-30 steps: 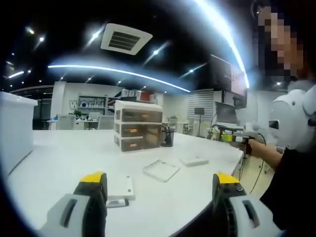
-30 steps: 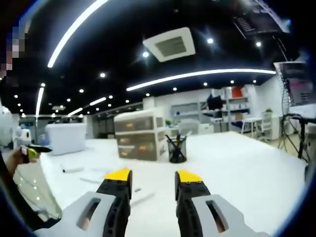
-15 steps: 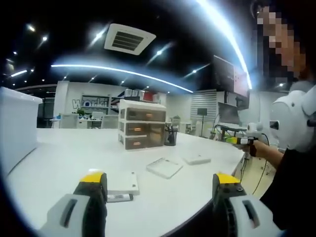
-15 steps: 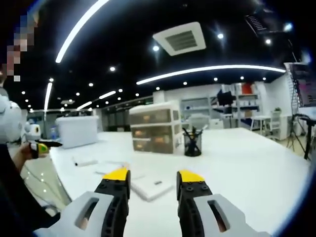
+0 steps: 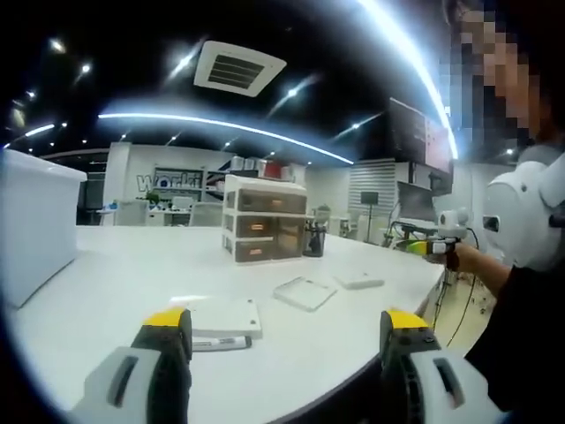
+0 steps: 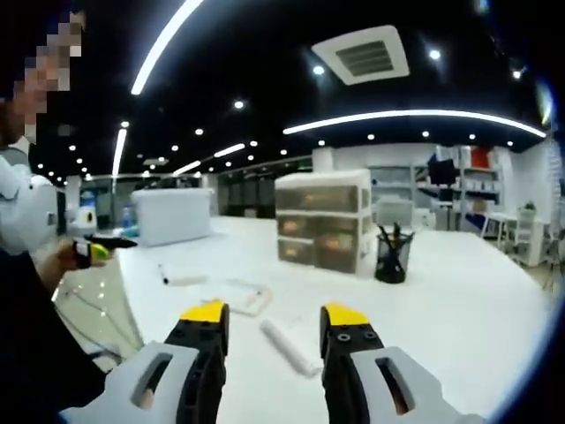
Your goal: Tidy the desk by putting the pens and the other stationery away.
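Observation:
In the left gripper view my left gripper (image 5: 284, 322) stands wide open over the near part of the white desk (image 5: 115, 283), nothing between its jaws. Just beyond it lie a marker (image 5: 221, 342) and a flat white pad (image 5: 225, 316). Further on are a clear flat case (image 5: 305, 291) and a white oblong piece (image 5: 357, 281). In the right gripper view my right gripper (image 6: 274, 314) is open and holds nothing. A white oblong piece (image 6: 287, 346) lies between its jaws' line, with a clear case (image 6: 238, 296) and a marker (image 6: 181, 278) behind. A black pen holder (image 6: 393, 256) stands by the drawers.
A three-drawer organiser (image 5: 265, 230) (image 6: 322, 221) stands mid-desk with the pen holder (image 5: 313, 243) beside it. A large white box (image 5: 35, 221) (image 6: 172, 216) sits at the desk's end. The person's dark sleeve (image 5: 521, 327) is at the desk's edge, a hand holding the other gripper (image 5: 437, 247) (image 6: 97, 247).
Both cameras have shifted with the hands, so the desk items sit differently in each view. In the right gripper view the white oblong piece is now close in front. Both grippers stay open.

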`<state>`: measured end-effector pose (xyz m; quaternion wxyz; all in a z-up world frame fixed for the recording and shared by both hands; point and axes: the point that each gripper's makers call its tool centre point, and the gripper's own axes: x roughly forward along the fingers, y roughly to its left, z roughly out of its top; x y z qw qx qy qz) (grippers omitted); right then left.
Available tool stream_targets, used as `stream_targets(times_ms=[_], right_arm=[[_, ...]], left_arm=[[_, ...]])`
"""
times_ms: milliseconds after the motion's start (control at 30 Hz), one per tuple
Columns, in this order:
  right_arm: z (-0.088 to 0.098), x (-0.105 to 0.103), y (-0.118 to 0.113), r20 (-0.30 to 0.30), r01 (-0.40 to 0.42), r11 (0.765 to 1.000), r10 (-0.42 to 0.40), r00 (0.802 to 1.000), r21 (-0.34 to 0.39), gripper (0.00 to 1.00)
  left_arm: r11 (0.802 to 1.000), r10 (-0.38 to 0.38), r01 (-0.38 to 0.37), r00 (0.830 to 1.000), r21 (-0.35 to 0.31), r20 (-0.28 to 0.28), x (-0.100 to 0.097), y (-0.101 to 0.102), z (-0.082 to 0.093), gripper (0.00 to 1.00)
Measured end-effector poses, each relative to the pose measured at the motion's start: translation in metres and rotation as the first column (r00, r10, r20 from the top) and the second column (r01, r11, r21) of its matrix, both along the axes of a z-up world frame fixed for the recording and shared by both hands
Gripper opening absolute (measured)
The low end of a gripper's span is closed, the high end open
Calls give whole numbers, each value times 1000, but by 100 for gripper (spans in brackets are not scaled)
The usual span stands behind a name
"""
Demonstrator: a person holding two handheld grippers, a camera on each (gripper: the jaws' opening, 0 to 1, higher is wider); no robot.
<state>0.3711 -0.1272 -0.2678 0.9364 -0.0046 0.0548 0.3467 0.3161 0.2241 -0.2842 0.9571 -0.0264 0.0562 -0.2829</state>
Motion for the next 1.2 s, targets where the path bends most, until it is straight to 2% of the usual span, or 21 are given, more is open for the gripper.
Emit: stream_targets(times_ms=[233, 333, 400, 600, 767, 833, 1033, 1200], right_arm=[[6, 1, 39, -13, -131, 989, 130, 991, -76, 40], [9, 3, 61, -27, -199, 971, 197, 980, -133, 41], [9, 2, 75, -56, -243, 959, 237, 970, -147, 43], [12, 1, 111, -83, -345, 916, 335, 938, -204, 45], [14, -2, 149, -107, -442, 864, 429, 897, -243, 45], [10, -3, 168, -126, -487, 829, 471, 873, -274, 46], [1, 1, 205, -177, -560, 758, 534, 827, -335, 46], [-8, -3, 243, -245, -641, 668, 596, 765, -377, 46]], left_arm=[[1000, 26, -26, 1000, 1, -8, -3, 11, -3, 87], [999, 33, -33, 999, 1, -12, -4, 14, -4, 87], [999, 39, -39, 999, 2, -15, -5, 17, -6, 87], [998, 64, -64, 998, 0, -18, -8, 28, -7, 87], [996, 85, -85, 996, 4, -15, -10, 37, -6, 87], [996, 92, -92, 996, 2, -9, -11, 41, -5, 87], [994, 110, -110, 994, -11, -3, -15, 54, -7, 87], [993, 120, -120, 993, -16, 0, -16, 63, -8, 87]])
